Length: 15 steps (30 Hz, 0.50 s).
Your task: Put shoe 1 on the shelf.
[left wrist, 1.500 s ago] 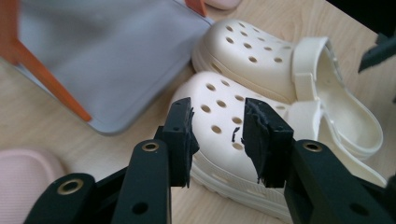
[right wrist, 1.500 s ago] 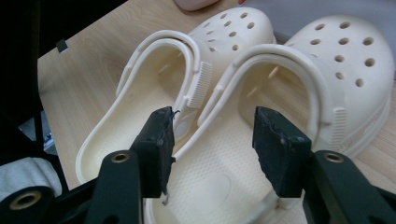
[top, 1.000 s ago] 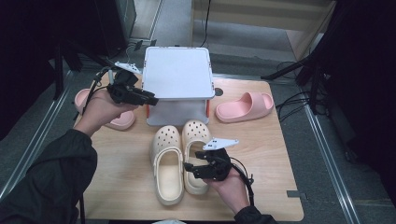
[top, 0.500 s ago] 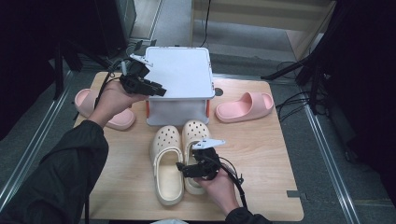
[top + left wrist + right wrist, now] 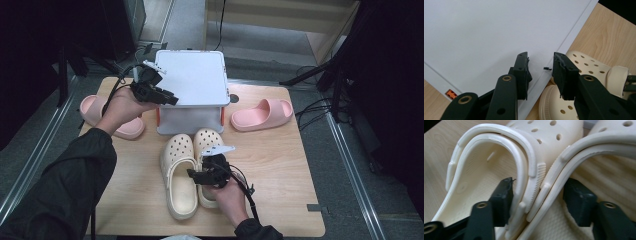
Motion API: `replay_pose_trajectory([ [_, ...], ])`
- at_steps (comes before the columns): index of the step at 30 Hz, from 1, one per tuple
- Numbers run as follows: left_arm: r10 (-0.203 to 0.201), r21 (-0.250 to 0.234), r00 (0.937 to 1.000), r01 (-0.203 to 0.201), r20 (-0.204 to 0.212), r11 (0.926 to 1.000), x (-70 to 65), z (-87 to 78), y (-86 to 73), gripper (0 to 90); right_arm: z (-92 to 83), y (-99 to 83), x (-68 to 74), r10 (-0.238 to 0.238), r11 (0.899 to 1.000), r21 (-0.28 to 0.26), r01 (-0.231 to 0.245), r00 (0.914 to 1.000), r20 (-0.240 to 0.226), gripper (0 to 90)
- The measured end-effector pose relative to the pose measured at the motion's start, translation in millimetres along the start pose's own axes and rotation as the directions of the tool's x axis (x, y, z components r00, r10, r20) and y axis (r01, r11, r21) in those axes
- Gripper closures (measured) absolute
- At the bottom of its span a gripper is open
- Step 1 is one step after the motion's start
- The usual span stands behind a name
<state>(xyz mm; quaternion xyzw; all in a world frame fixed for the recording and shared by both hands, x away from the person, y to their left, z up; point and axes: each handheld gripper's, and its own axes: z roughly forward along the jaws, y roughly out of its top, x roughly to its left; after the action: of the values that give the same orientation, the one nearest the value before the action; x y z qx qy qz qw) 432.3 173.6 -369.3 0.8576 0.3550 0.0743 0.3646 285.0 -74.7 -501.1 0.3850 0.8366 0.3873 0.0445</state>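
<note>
High view: two cream perforated foam clogs lie side by side on the light wooden table, toes toward a white lidded plastic box. Right gripper sits low over the adjoining inner rims of the pair. Left gripper rests at the box lid's near-left edge. A pink foam slide lies right of the box, another pink slide left of it, partly under the left hand.

Left gripper view: jaws about half open, astride the lid's edge, one above the lid, one past it; pads not pressing. Clog toes beyond.

Right gripper view: jaws have just been closing; one inside each clog, both inner walls between them. Left pad touches its wall; right pad's contact I cannot tell
</note>
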Motion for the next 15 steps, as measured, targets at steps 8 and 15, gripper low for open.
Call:
replay_pose_trajectory([
  [8, -0.001, 0.000, 1.0000, 0.001, -0.002, 1.0000, -0.5, 0.1, -0.2, 64.9, -9.2, 3.2, -3.2, 0.051, 0.998, 0.038, -0.054, 0.9971, 0.056, 63.6],
  [15, -0.014, 0.007, 0.9999, 0.014, -0.003, 0.9999, -1.1, -0.2, 0.4, 68.7, -20.0, 5.8, -10.9, 0.029, 0.998, 0.047, -0.034, 0.9948, 0.098, 66.4],
])
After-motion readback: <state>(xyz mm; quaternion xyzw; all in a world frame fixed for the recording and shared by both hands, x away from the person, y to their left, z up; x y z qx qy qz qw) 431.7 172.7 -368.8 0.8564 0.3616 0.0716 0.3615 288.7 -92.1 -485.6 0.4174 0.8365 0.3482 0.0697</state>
